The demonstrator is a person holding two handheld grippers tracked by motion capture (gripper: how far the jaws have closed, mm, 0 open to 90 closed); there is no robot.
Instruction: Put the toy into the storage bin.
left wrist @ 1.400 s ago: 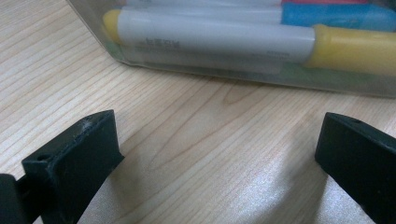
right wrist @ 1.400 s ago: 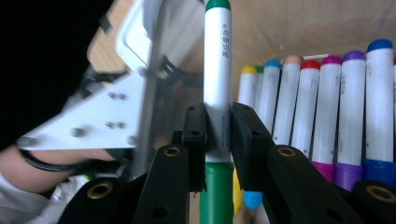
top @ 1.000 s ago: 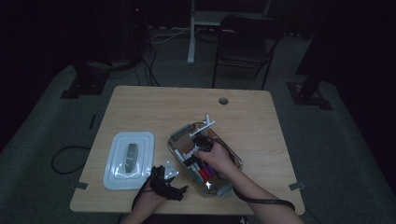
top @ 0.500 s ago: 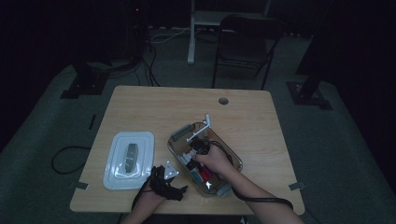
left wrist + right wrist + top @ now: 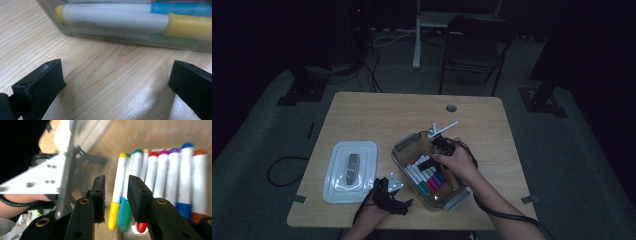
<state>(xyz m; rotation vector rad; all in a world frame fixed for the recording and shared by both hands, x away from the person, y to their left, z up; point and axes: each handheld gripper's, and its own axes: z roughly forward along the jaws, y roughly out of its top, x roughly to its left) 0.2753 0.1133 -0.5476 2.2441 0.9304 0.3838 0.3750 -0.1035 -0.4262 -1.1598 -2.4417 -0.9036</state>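
Right gripper (image 5: 115, 192) is above the markers (image 5: 160, 182) in the clear box (image 5: 404, 145); its jaws have just been opening, slightly parted, gripping nothing. Left gripper (image 5: 115, 82) rests wide open, empty, beside the box.

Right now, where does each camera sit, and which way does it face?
High view: above the table, facing forward and down; forearms, both hands.
Left gripper view: on the left gripper, low over the table toward the container; open fingers.
Right gripper view: on the right gripper, above the markers.
All share the markers.
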